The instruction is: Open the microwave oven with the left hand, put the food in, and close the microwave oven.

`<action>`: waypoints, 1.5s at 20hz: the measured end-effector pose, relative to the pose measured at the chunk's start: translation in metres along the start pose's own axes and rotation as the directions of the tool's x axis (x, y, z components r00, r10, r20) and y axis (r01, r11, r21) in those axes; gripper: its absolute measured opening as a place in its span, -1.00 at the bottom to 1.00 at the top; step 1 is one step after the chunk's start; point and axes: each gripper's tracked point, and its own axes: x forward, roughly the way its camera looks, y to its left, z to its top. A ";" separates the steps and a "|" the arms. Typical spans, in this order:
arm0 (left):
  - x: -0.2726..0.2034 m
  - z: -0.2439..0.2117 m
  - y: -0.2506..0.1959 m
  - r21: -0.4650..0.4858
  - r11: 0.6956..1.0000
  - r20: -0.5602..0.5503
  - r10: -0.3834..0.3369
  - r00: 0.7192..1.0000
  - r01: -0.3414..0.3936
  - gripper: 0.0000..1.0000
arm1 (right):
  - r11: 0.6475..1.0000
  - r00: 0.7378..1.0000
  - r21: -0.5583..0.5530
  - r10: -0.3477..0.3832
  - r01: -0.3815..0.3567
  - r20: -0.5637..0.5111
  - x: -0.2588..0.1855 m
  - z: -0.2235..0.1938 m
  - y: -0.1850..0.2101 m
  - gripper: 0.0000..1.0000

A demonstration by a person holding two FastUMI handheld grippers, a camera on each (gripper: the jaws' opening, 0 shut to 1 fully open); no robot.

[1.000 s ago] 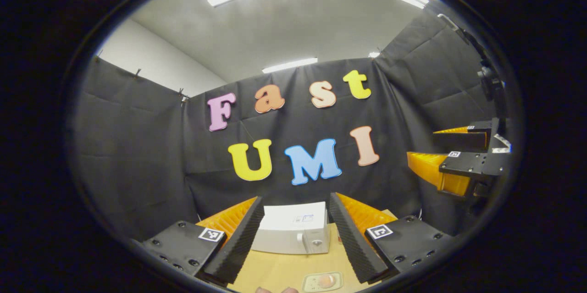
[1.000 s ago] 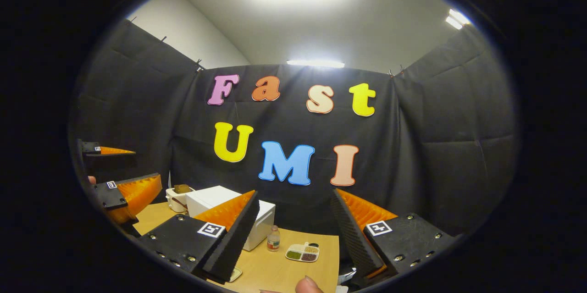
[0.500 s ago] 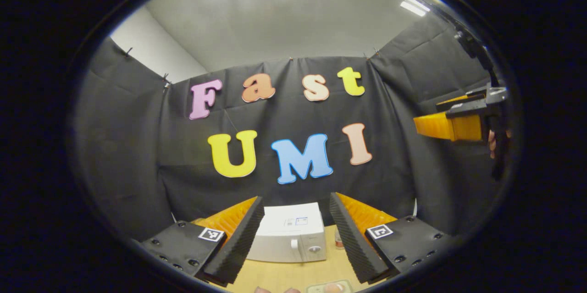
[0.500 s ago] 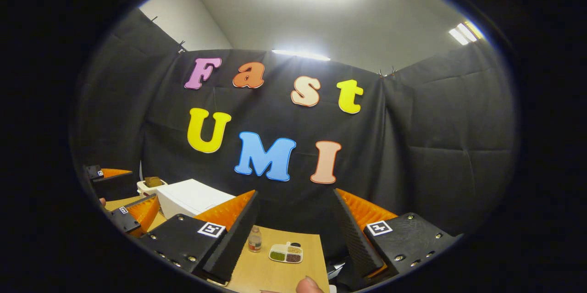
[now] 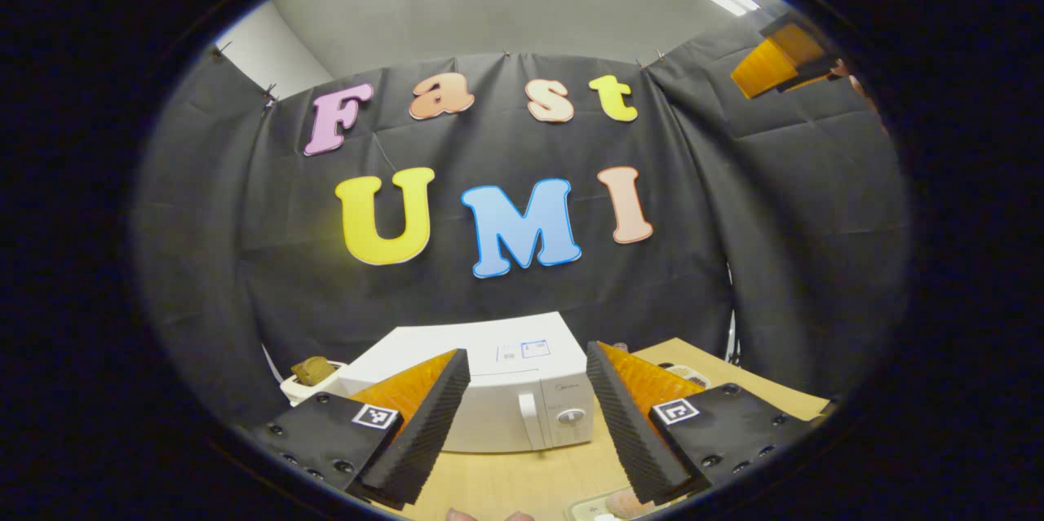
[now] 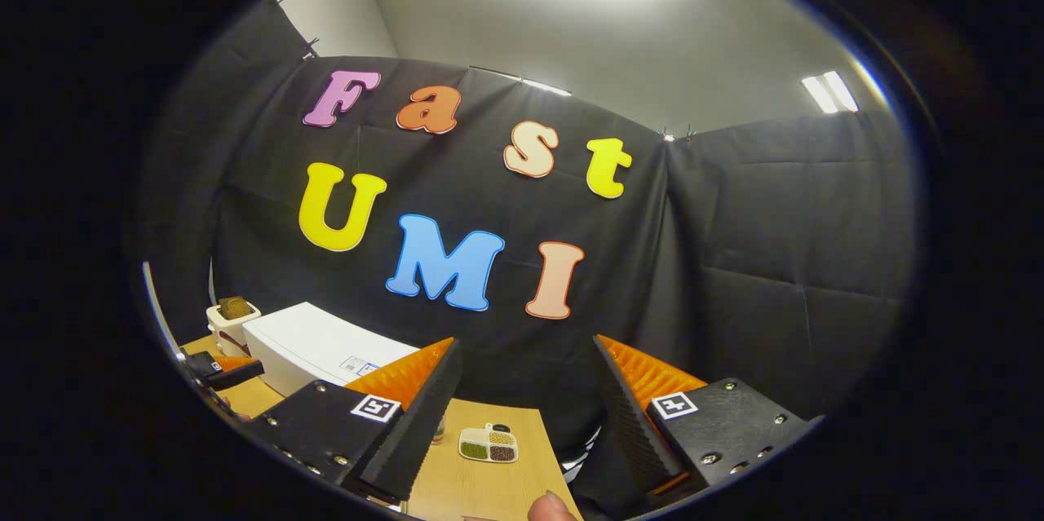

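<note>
The white microwave (image 5: 506, 399) stands shut on the wooden table (image 5: 522, 480), its handle (image 5: 528, 421) and knob (image 5: 571, 416) facing me. My left gripper (image 5: 526, 423) is open in front of it, apart from the door, nothing between its fingers. A tray with food (image 5: 608, 505) lies at the near table edge. My right gripper (image 6: 526, 415) is open and empty, high above the table; it also appears as the right gripper (image 5: 775, 60) at the upper right. From the right gripper view the microwave (image 6: 318, 350) sits at the left, with the left gripper (image 6: 224, 370) low beside it.
A white cup holding something brown (image 5: 314, 374) stands left of the microwave. A small divided dish of grains (image 6: 488, 443) and a little bottle (image 6: 439, 427) rest on the table to the microwave's right. A person's fingertip (image 6: 548, 507) shows at the bottom.
The left gripper has come lower and closer to the microwave, which now looks larger. The right gripper has risen in the left gripper view, and its own view has tilted.
</note>
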 end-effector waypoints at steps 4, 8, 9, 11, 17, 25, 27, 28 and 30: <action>0.036 -0.062 0.007 -0.020 0.999 -0.077 -0.033 0.997 0.032 0.90 | 0.998 0.999 -0.051 -0.030 0.029 -0.020 0.004 0.001 0.014 0.92; 0.072 -0.119 0.005 -0.061 0.996 -0.143 -0.069 0.987 0.060 0.90 | 0.994 0.997 -0.090 -0.068 0.065 -0.038 0.005 -0.001 0.016 0.92; 0.081 -0.132 0.005 -0.066 0.996 -0.161 -0.073 0.984 0.063 1.00 | 0.993 0.996 -0.094 -0.076 0.072 -0.047 0.005 -0.002 0.017 0.92; 0.098 -0.155 0.004 -0.076 0.995 -0.192 -0.079 0.978 0.066 0.95 | 0.992 0.994 -0.101 -0.085 0.078 -0.065 0.007 -0.006 0.018 0.92; 0.136 -0.207 -0.008 -0.053 0.995 -0.242 -0.100 0.965 0.090 0.90 | 0.986 0.990 -0.144 -0.100 0.085 -0.100 0.010 -0.016 0.021 0.92; 0.166 -0.258 -0.011 -0.082 0.994 -0.327 -0.094 0.940 0.071 1.00 | 0.989 0.989 -0.129 -0.089 0.074 -0.119 0.008 -0.024 0.025 0.93; 0.167 -0.257 -0.011 -0.077 0.994 -0.318 -0.093 0.943 0.072 0.97 | 0.989 0.989 -0.132 -0.085 0.070 -0.118 0.006 -0.025 0.026 0.93; 0.169 -0.257 -0.009 -0.072 0.995 -0.316 -0.087 0.945 0.067 0.99 | 0.989 0.989 -0.131 -0.082 0.066 -0.120 0.005 -0.026 0.026 0.93; 0.170 -0.265 -0.007 -0.072 0.996 -0.332 -0.072 0.941 0.051 0.80 | 0.991 0.990 -0.123 -0.074 0.058 -0.124 0.003 -0.026 0.026 0.92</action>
